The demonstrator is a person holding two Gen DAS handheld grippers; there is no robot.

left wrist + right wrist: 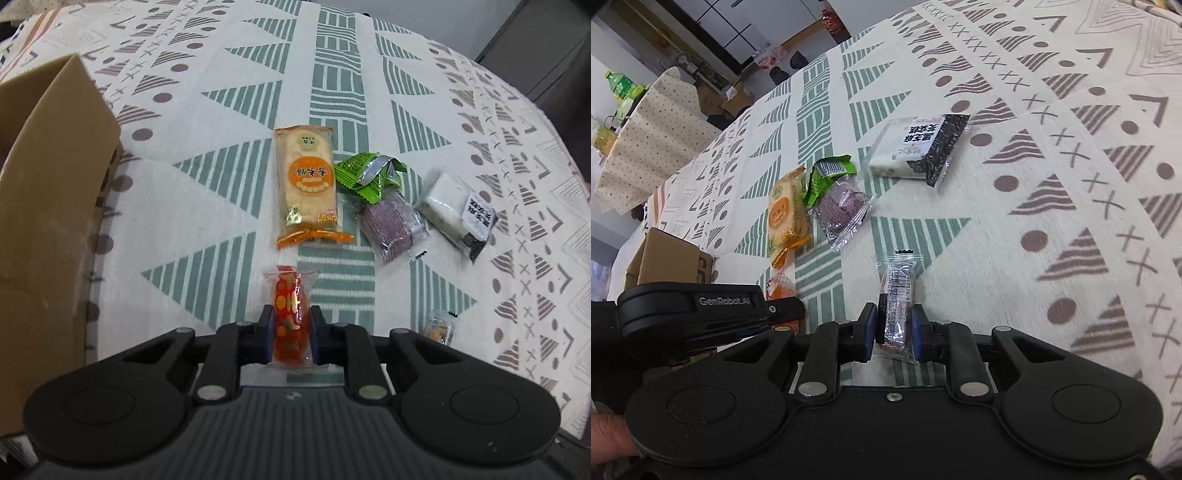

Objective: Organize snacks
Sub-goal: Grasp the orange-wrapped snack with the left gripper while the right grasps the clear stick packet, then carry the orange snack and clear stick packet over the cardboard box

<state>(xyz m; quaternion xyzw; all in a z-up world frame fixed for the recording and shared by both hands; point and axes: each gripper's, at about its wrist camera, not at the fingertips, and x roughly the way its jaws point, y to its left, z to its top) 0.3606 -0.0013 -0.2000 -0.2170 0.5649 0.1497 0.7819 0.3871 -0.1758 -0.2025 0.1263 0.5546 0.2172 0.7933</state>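
Left tongs (291,325) clamp red-orange plastic-wrapped snack (289,314) just above the patterned tabletop (221,206); brown cardboard box (48,206) stands left.

Right tongs (894,328) pinch clear-wrapped brown snack bar (897,295); orange rice-cracker packet (785,218) lies ahead-left.

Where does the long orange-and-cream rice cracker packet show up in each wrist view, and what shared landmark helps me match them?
Left wrist view: the long orange-and-cream rice cracker packet lies at centre, lengthwise, beyond the left gripper.
Right wrist view: the same packet lies left of centre, far beyond the right gripper.
Shared landmark: the crumpled green foil wrapper right beside it, with the brown cardboard box off to the left.
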